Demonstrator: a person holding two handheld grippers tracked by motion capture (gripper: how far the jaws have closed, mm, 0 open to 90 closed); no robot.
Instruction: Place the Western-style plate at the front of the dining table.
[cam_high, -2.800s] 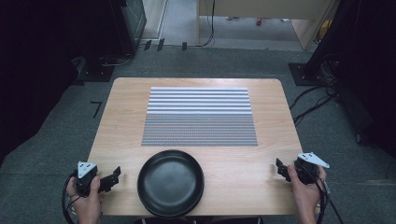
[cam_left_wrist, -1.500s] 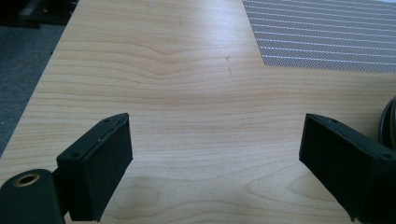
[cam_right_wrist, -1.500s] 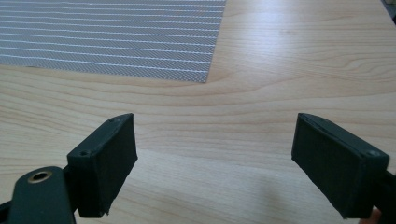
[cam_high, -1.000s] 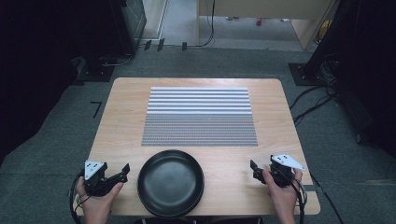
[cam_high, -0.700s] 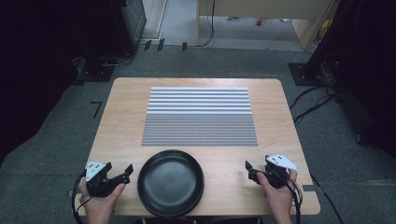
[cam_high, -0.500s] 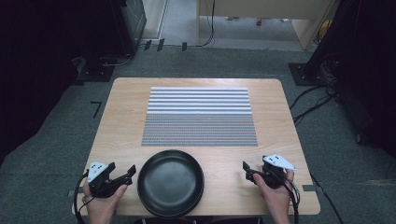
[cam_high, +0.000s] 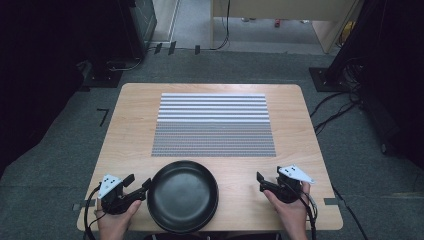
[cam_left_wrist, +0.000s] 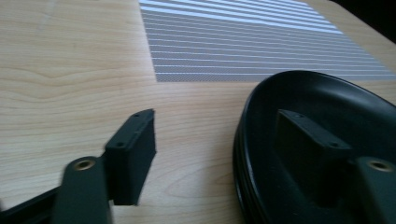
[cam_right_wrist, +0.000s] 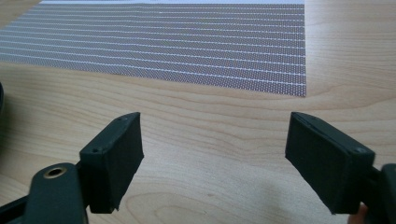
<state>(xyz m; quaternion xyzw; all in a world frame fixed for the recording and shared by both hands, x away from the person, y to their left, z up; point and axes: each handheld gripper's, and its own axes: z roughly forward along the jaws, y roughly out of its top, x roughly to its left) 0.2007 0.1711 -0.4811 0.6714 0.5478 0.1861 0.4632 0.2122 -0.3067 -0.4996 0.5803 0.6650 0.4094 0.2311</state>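
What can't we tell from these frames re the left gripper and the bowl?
- Contact: in the left gripper view the left gripper straddles the black bowl's rim, one pad outside, one inside; its jaws have just been closing, but blur hides whether the pads touch the rim.
- Bowl's near edge: cut off by the bottom of the high view.
- Bowl's depth and inside surface: too dark to read.
- Right gripper: jaws apart over bare table, bowl barely in frame.

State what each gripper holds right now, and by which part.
Nothing is held yet. The left gripper straddles the black plate's rim, jaws just closing but unpressed. The right gripper is open over bare table.
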